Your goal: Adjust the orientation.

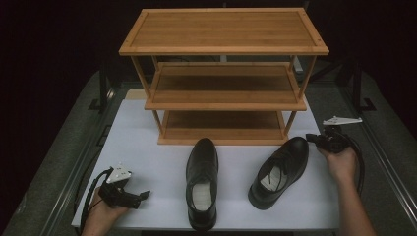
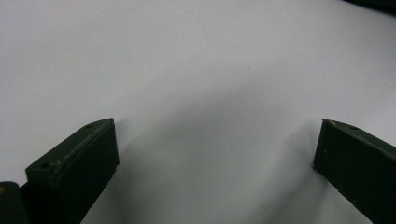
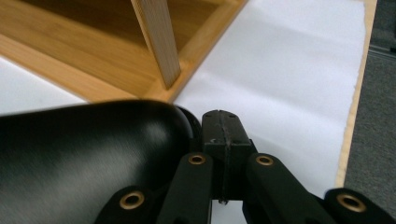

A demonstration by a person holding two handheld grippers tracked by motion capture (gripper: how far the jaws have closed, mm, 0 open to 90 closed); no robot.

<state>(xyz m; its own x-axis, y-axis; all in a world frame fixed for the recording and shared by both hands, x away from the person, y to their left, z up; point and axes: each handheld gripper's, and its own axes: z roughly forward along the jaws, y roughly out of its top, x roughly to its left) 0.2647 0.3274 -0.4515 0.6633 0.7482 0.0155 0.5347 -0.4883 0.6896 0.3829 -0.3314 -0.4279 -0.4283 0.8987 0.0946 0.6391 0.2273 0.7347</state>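
Right now, shoe toe just beside closed right claw

Wooden rack, upper centre of the high view: honey-brown with a fine straight grain on all three shelves; posts a paler tan. Left shoe, lower centre: glossy black, off-white insole. Right shoe, right of centre: glossy black, black laces, pale grey insole with a dark mark. Table sheet: plain white, unpatterned. Surround at frame edges: dull grey. Left gripper, lower left: black, light grey top plate. Right gripper, right: black, light grey plate; brass-coloured rivets in the right gripper view.
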